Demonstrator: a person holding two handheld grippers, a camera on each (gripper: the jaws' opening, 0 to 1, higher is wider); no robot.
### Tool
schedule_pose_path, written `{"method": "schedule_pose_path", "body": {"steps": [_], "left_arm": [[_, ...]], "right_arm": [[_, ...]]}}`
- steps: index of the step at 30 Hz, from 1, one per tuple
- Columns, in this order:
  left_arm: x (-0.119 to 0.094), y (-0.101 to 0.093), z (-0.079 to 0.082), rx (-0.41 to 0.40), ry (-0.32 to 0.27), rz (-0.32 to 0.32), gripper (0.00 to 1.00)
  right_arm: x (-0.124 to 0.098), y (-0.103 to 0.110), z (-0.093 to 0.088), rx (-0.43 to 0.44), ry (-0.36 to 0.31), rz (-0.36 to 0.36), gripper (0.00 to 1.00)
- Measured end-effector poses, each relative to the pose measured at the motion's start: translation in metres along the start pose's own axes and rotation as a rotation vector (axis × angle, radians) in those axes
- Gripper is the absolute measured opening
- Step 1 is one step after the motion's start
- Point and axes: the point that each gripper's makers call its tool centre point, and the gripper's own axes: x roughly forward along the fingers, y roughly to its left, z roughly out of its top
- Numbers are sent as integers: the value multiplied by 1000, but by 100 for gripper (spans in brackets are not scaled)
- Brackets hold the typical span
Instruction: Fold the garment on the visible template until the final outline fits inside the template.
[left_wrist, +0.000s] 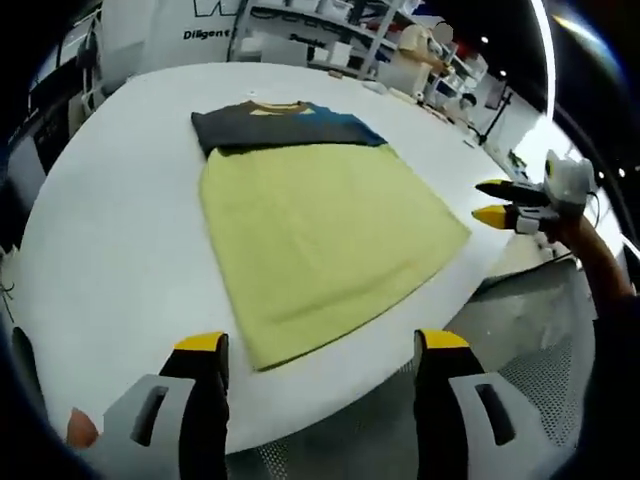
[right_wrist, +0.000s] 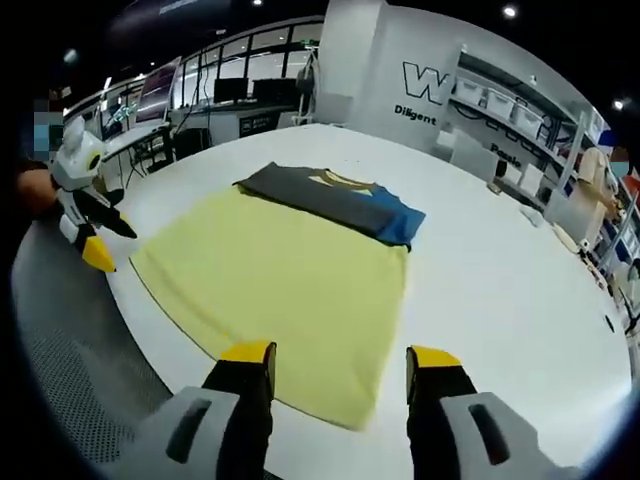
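My left gripper is wide open, holding nothing. The shirt lies flat on the white table, soft and floppy; I'd pinch its bottom corners. My right gripper is wide open too.

— What's lying on the white round tabletop?
— A yellow cloth garment with dark grey and blue top, spread flat.
— The tools?
— Left tool open near its hem; right tool beside it.
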Motion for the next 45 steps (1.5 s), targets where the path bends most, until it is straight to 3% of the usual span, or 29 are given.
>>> {"method": "schedule_pose_path", "body": {"steps": [4,8,16,22,35,45], "left_arm": [[1,1,-1,12,-8,17,70],[3,5,-6,-21,17,24,63],[5,5,-7,-43,28,41,50],[5,8,-7,-42,31,59,46],[9,11,-7,-45,43,87,33],[9,17,-7,-63,49,100,26]], "right_arm": [[1,-9,-13,24,27,-13,50],[5,-15,-29,55,67,-15,48],[18,-16,-48,84,141,8,29],[22,-16,-60,115,172,16,23],[22,-10,-67,179,182,45,17],[20,-5,-69,181,196,66,3]]}}
